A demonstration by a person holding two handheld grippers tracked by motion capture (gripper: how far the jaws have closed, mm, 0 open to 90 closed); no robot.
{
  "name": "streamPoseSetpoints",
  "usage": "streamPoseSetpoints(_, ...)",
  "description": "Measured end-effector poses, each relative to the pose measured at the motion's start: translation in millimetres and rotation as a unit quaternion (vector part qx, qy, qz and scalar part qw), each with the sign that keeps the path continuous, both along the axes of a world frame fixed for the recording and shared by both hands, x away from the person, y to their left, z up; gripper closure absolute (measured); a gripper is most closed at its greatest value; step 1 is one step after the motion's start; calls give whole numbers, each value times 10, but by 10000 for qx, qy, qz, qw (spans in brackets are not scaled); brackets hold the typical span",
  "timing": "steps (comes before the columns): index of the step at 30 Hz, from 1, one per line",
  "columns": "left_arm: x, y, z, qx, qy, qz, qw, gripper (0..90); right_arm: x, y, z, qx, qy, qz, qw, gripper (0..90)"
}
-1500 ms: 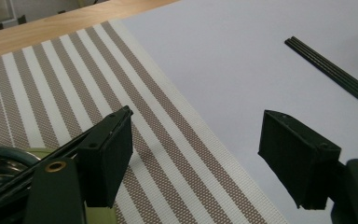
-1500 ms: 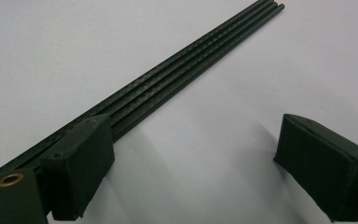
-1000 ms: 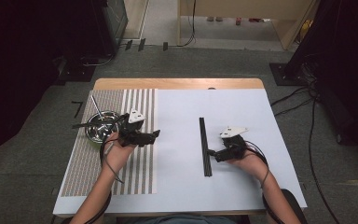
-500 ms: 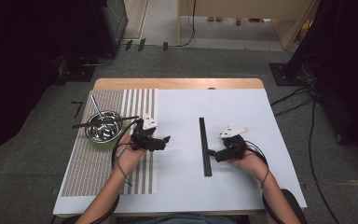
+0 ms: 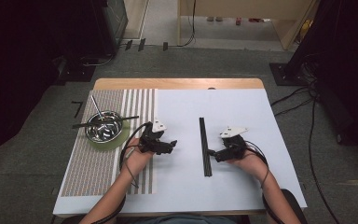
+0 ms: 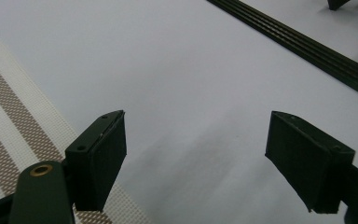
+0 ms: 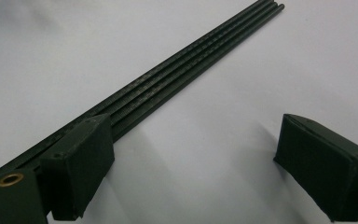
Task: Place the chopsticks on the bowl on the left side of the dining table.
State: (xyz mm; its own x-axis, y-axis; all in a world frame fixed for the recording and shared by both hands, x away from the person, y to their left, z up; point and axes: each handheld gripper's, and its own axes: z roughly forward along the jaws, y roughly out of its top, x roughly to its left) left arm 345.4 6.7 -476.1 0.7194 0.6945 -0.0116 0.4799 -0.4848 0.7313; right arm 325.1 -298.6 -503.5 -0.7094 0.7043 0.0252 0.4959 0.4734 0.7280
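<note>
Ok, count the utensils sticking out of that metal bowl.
2. One utensil leans out toward the bowl's far side; a second utensil lies across its rim, pointing right. More may be hidden inside.

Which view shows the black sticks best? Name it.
The right gripper view: the black sticks run close up, each ridged rod distinct, beside the right gripper. The high view gives their whole length but small; the left gripper view catches a stretch in a corner.

Light falls evenly from overhead on the white table (image 5: 261,140), which shows bright while the floor and room around it sink into near black. Both gripper views look soft and slightly grainy, with faint diffuse shadows beneath the jaws and no glare.
</note>
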Motion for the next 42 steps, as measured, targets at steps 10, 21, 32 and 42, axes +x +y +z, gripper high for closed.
streamPoseSetpoints(10,-38,-186,-79,38,-35,-160,9999,200,-1,-1,1,-8,6,1,10000,109)
streamPoseSetpoints(21,-92,-366,-149,87,22,-372,9993,200,-1,-1,1,-11,6,0,10000,109)
streamPoseSetpoints(32,-127,-480,-206,117,36,-518,9986,190,-1,-1,1,-10,6,1,10000,109)
streamPoseSetpoints(42,-123,-490,-222,62,32,-513,9987,175,-1,-1,1,-11,8,-1,10000,109)
